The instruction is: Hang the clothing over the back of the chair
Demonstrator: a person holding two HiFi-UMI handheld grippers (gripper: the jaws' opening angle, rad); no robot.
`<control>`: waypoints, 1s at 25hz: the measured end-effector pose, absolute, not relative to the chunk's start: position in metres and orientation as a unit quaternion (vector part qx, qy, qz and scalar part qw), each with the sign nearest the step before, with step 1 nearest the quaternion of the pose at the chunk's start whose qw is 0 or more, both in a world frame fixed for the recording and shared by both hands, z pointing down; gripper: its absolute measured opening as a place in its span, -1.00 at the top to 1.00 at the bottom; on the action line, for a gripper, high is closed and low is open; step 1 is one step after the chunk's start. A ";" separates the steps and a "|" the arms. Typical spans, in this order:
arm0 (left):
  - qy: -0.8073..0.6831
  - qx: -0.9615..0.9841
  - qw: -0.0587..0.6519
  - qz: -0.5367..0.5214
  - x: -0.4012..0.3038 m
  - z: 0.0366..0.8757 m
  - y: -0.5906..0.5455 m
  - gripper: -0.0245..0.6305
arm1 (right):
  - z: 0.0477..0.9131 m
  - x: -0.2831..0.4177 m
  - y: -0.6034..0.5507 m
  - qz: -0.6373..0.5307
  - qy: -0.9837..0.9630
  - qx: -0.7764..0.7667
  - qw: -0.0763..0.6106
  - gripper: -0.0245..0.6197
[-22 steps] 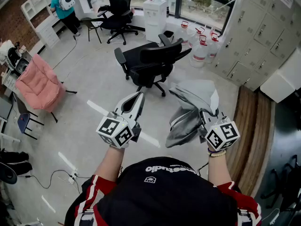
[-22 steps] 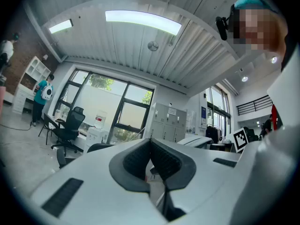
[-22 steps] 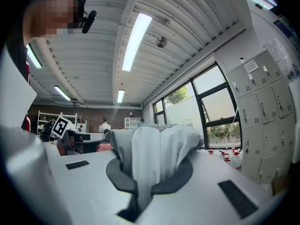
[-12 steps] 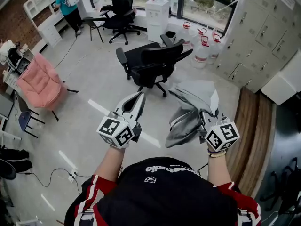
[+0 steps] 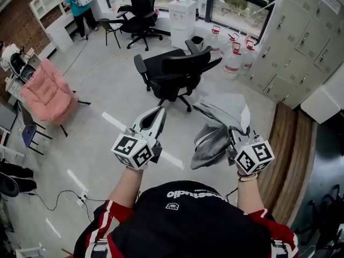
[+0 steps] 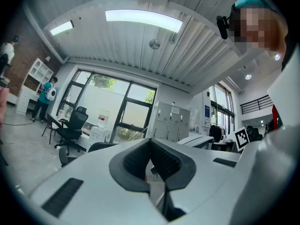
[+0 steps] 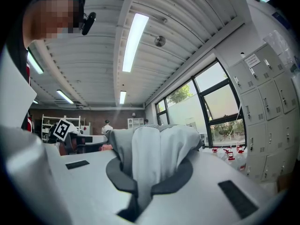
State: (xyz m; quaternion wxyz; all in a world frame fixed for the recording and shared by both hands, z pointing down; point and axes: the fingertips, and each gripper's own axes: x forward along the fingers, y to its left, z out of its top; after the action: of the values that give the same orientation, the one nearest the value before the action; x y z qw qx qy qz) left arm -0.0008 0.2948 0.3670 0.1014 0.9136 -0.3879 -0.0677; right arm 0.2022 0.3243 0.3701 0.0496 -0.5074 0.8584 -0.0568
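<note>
A black office chair (image 5: 174,74) stands on the grey floor ahead of me, its back towards the right. My right gripper (image 5: 234,133) is shut on a grey piece of clothing (image 5: 220,122), which bunches over its jaws and hangs down on the left side. In the right gripper view the clothing (image 7: 157,149) fills the gap between the pads and hides the tips of the right gripper (image 7: 150,172). My left gripper (image 5: 159,110) is level beside it, shut, with nothing in it. The pads of the left gripper (image 6: 150,146) meet in its own view.
A pink padded chair (image 5: 45,93) stands at the left. Behind the task chair are a second black chair (image 5: 141,12), a water dispenser (image 5: 183,15) and water jugs (image 5: 228,52). Lockers (image 5: 301,42) line the right wall. A person in teal (image 5: 80,1) stands at the back left.
Both grippers hold their places, the right one still gripping the clothing. The chair and the room sit slightly lower in the head view.
</note>
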 end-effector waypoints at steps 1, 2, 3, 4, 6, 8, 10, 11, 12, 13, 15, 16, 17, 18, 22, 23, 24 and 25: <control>-0.389 0.913 0.103 -0.067 0.001 0.368 0.293 0.86 | 0.369 0.204 0.322 -0.058 0.859 -0.506 0.051 0.86; -0.390 0.913 0.103 -0.066 0.003 0.368 0.291 0.86 | 0.369 0.207 0.320 -0.059 0.860 -0.505 0.053 0.86; -0.391 0.912 0.104 -0.065 0.005 0.368 0.290 0.86 | 0.369 0.209 0.318 -0.059 0.861 -0.503 0.054 0.86; -0.393 0.911 0.104 -0.064 0.008 0.369 0.288 0.86 | 0.369 0.212 0.316 -0.060 0.862 -0.501 0.055 0.86; -0.398 0.909 0.103 -0.063 0.013 0.369 0.285 0.85 | 0.369 0.217 0.312 -0.061 0.865 -0.495 0.056 0.86; -0.403 0.908 0.099 -0.063 0.018 0.367 0.282 0.86 | 0.369 0.220 0.308 -0.062 0.869 -0.488 0.059 0.86; -0.409 0.905 0.096 -0.061 0.022 0.366 0.282 0.86 | 0.369 0.224 0.305 -0.063 0.873 -0.480 0.063 0.85; -0.413 0.904 0.095 -0.060 0.024 0.366 0.283 0.85 | 0.370 0.226 0.304 -0.064 0.875 -0.476 0.065 0.85; -0.417 0.902 0.094 -0.060 0.026 0.368 0.284 0.86 | 0.372 0.228 0.304 -0.064 0.877 -0.472 0.066 0.85; -0.421 0.900 0.094 -0.060 0.028 0.370 0.285 0.86 | 0.373 0.230 0.304 -0.065 0.879 -0.468 0.068 0.86; -0.430 0.896 0.092 -0.060 0.030 0.372 0.286 0.86 | 0.374 0.233 0.303 -0.065 0.883 -0.460 0.071 0.85; -0.434 0.894 0.091 -0.061 0.030 0.372 0.286 0.86 | 0.374 0.234 0.301 -0.064 0.884 -0.457 0.073 0.85; -0.437 0.893 0.091 -0.061 0.030 0.372 0.285 0.86 | 0.373 0.235 0.299 -0.063 0.886 -0.454 0.075 0.85; -0.440 0.891 0.091 -0.060 0.030 0.372 0.284 0.86 | 0.373 0.236 0.296 -0.063 0.887 -0.452 0.077 0.85; -0.447 0.888 0.092 -0.055 0.030 0.378 0.277 0.86 | 0.378 0.240 0.285 -0.067 0.886 -0.451 0.079 0.86; -0.448 0.888 0.092 -0.055 0.030 0.380 0.272 0.86 | 0.380 0.241 0.280 -0.068 0.886 -0.451 0.078 0.85; -0.449 0.887 0.093 -0.055 0.030 0.381 0.267 0.86 | 0.381 0.241 0.275 -0.069 0.886 -0.452 0.078 0.85; -0.450 0.886 0.093 -0.055 0.030 0.383 0.260 0.86 | 0.383 0.242 0.269 -0.072 0.885 -0.454 0.077 0.85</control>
State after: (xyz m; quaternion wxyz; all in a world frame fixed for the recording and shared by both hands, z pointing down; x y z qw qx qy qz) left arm 0.0296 0.2602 0.3826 0.0932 0.8862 -0.4504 -0.0552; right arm 0.2423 0.2686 0.3827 0.0769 -0.4539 0.8848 -0.0722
